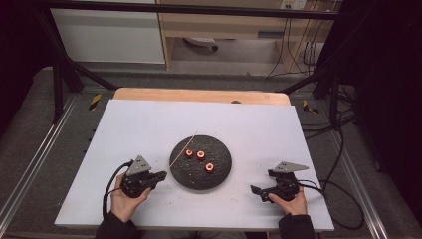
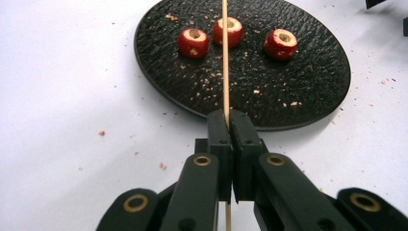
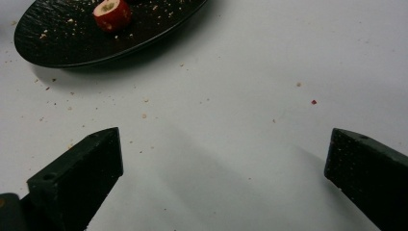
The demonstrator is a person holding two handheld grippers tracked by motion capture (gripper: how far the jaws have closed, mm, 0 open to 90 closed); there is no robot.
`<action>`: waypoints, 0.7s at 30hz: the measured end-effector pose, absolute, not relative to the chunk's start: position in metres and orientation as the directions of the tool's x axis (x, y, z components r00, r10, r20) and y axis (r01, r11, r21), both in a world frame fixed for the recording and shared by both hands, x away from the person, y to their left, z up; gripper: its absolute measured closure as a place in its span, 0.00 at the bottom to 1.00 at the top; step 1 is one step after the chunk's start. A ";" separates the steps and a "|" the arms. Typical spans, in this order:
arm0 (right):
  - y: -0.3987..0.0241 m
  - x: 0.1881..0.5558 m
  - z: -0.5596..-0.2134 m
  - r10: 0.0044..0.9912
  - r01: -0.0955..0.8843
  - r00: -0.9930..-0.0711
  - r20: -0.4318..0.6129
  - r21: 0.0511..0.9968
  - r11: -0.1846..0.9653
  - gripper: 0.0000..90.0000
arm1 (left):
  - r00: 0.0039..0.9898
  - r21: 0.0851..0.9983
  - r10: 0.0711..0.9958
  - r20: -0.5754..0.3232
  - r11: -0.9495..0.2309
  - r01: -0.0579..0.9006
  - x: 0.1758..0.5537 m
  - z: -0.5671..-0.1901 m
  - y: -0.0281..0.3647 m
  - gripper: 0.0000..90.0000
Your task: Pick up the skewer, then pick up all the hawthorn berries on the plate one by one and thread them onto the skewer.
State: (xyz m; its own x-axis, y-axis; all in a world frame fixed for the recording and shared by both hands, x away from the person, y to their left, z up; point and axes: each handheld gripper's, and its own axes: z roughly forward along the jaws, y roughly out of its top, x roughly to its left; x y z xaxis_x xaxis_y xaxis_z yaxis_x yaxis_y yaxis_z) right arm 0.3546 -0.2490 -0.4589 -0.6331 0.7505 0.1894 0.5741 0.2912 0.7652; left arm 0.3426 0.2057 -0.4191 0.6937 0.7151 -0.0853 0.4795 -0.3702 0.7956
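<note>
A round black plate (image 1: 221,172) lies at the middle of the white table and carries three red cored fruits (image 1: 200,155). My left gripper (image 1: 160,176) sits just left of the plate, shut on a thin wooden skewer (image 1: 183,149) that slants up and right over the plate's left part. Seen from the left gripper view, the skewer (image 2: 224,57) runs straight out from the closed jaws across the plate (image 2: 312,82), passing over the middle fruit (image 2: 234,30). My right gripper (image 1: 262,191) rests open to the right of the plate, nothing between its jaws. One fruit (image 3: 112,13) appears on the plate (image 3: 57,43) in the right gripper view.
Small crumbs are scattered on the plate and on the white table (image 1: 149,124) around it. A wooden strip (image 1: 199,95) borders the table's far edge. Cables (image 1: 343,199) trail off the right side, and a metal frame surrounds the table.
</note>
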 end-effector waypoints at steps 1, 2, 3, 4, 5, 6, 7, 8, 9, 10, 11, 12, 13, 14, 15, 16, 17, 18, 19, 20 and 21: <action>-0.249 0.355 -0.459 0.750 0.574 -0.633 0.189 0.765 0.291 0.01 | 0.691 0.800 0.717 -0.088 -0.363 0.478 0.341 -0.420 0.208 0.98; -0.248 0.355 -0.459 0.749 0.570 -0.637 0.185 0.767 0.295 0.01 | 0.691 0.802 0.717 -0.088 -0.361 0.476 0.340 -0.422 0.209 0.98; -0.248 0.354 -0.458 0.748 0.572 -0.637 0.187 0.766 0.295 0.01 | 0.691 0.805 0.717 -0.089 -0.357 0.474 0.339 -0.424 0.211 0.98; -0.247 0.354 -0.458 0.747 0.573 -0.637 0.192 0.766 0.292 0.01 | 0.692 0.806 0.715 -0.097 -0.351 0.476 0.338 -0.426 0.214 0.98; -0.247 0.354 -0.458 0.749 0.574 -0.634 0.193 0.767 0.288 0.01 | 0.690 0.808 0.716 -0.101 -0.346 0.477 0.337 -0.428 0.215 0.98; -0.247 0.355 -0.458 0.748 0.573 -0.636 0.192 0.766 0.291 0.01 | 0.690 0.806 0.717 -0.104 -0.345 0.480 0.337 -0.429 0.217 0.98; -0.247 0.355 -0.458 0.750 0.575 -0.633 0.193 0.765 0.289 0.01 | 0.690 0.806 0.716 -0.106 -0.344 0.481 0.337 -0.430 0.218 0.98; -0.246 0.355 -0.458 0.752 0.576 -0.631 0.193 0.766 0.286 0.01 | 0.691 0.808 0.714 -0.111 -0.340 0.482 0.337 -0.431 0.219 0.98; -0.246 0.355 -0.458 0.752 0.575 -0.631 0.191 0.766 0.287 0.01 | 0.694 0.807 0.711 -0.113 -0.342 0.482 0.336 -0.433 0.221 0.98; -0.245 0.355 -0.457 0.753 0.574 -0.632 0.185 0.764 0.294 0.01 | 0.693 0.808 0.711 -0.116 -0.338 0.482 0.336 -0.434 0.222 0.98; -0.244 0.355 -0.456 0.751 0.573 -0.634 0.185 0.764 0.296 0.01 | 0.695 0.808 0.710 -0.118 -0.338 0.482 0.335 -0.435 0.223 0.98; -0.243 0.355 -0.456 0.753 0.574 -0.632 0.184 0.764 0.296 0.01 | 0.695 0.809 0.708 -0.122 -0.335 0.484 0.335 -0.436 0.224 0.98; -0.241 0.355 -0.455 0.752 0.570 -0.634 0.180 0.767 0.297 0.01 | 0.695 0.810 0.708 -0.124 -0.332 0.484 0.334 -0.437 0.225 0.98; -0.240 0.355 -0.454 0.752 0.571 -0.634 0.182 0.765 0.297 0.01 | 0.694 0.810 0.709 -0.126 -0.331 0.485 0.334 -0.437 0.226 0.98; -0.238 0.355 -0.453 0.752 0.569 -0.635 0.179 0.766 0.298 0.01 | 0.694 0.810 0.709 -0.127 -0.330 0.485 0.334 -0.438 0.227 0.98; -0.236 0.355 -0.452 0.749 0.565 -0.639 0.175 0.768 0.302 0.01 | 0.693 0.810 0.710 -0.125 -0.331 0.485 0.334 -0.438 0.227 0.98; -0.235 0.355 -0.451 0.746 0.564 -0.642 0.176 0.769 0.303 0.01 | 0.693 0.809 0.711 -0.121 -0.333 0.484 0.334 -0.439 0.228 0.98; -0.232 0.355 -0.450 0.745 0.562 -0.644 0.175 0.769 0.305 0.01 | 0.693 0.809 0.710 -0.122 -0.334 0.484 0.334 -0.439 0.228 0.98; -0.230 0.355 -0.449 0.744 0.561 -0.645 0.176 0.770 0.305 0.01 | 0.694 0.810 0.710 -0.118 -0.335 0.481 0.334 -0.439 0.229 0.98; -0.227 0.355 -0.447 0.744 0.559 -0.646 0.172 0.770 0.307 0.01 | 0.692 0.812 0.712 -0.120 -0.331 0.481 0.334 -0.439 0.230 0.98; -0.224 0.356 -0.446 0.746 0.554 -0.646 0.164 0.772 0.310 0.01 | 0.692 0.813 0.711 -0.126 -0.326 0.483 0.335 -0.439 0.230 0.98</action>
